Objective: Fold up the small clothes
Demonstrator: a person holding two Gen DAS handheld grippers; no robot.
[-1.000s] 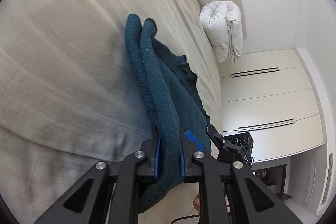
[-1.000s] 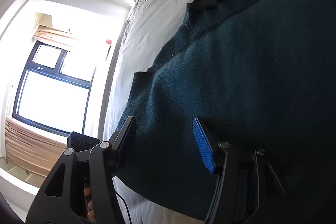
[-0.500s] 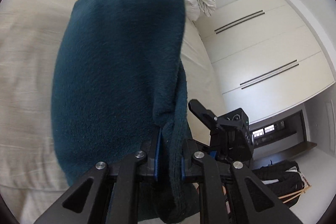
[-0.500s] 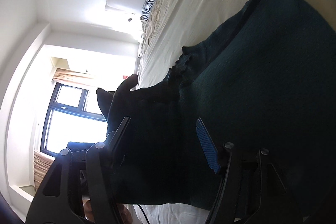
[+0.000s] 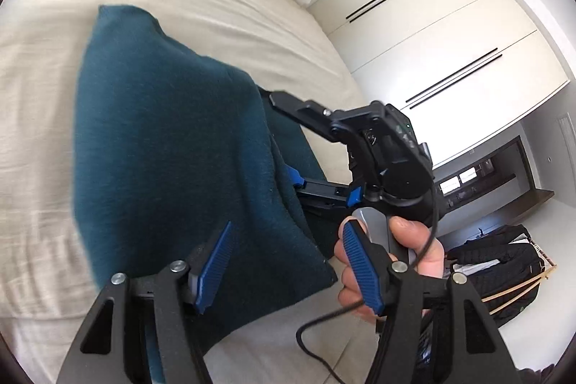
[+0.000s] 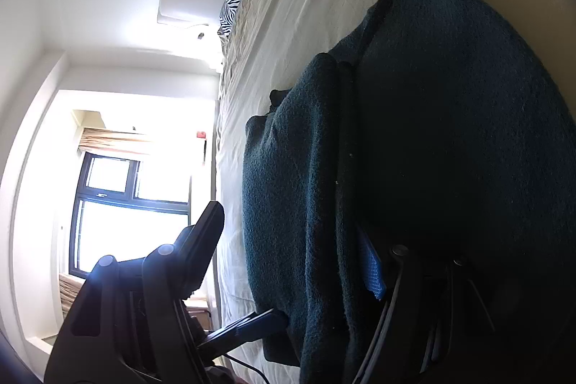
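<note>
Beige bed (image 5: 223, 6) carries a soft, floppy teal sweater (image 5: 172, 146) at frame centre; left gripper (image 5: 288, 265) opening empty, right gripper (image 6: 295, 240) seemingly open astride a fold; grasp corners.

1. The left wrist view is evenly bright daylight; the bed (image 5: 201, 9) and wardrobe doors (image 5: 442, 35) read clean and pale, without harsh shadows.
2. Its left edge smears with motion blur, softening the bedsheet folds and the teal garment (image 5: 172, 146); the fisheye bends the wardrobe lines and leaves black corners.
3. The right wrist view is strongly backlit; the window (image 6: 133, 215) blows out to white glare that spills over the wall.
4. There the garment falls into near-black shadow at the right, its knit texture showing only on the lit left fold; the bed curves steeply at the rim.
</note>
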